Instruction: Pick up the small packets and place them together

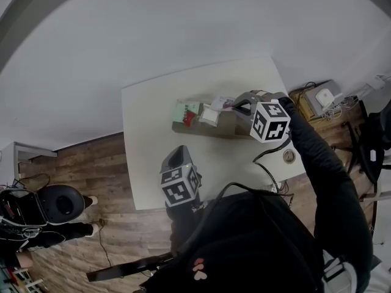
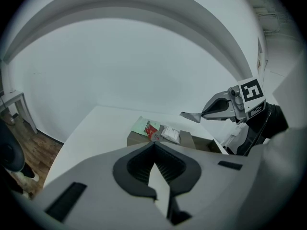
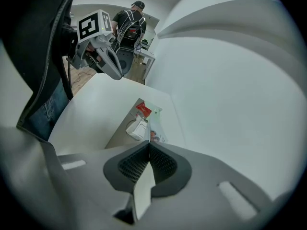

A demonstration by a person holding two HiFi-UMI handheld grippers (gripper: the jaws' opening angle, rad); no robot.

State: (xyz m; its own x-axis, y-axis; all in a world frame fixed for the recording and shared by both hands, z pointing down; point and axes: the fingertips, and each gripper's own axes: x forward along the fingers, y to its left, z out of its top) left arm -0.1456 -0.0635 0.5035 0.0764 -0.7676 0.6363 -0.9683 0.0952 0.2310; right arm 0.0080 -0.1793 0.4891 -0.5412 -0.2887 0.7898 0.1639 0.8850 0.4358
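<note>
my left tool + right tool, both pinched shut, empty | 3 on 1 brown box: green-red packet, white packet, pinkish packet | 1 tabletop

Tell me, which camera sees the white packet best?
The right gripper view: the white packet looks biggest there, lying on the brown box. The left gripper view shows it smaller; the head view, tiny.

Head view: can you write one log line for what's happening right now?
left gripper: shut, empty | right gripper: shut, empty, above brown cardboard box | small green-red and white packets: together on box
</note>
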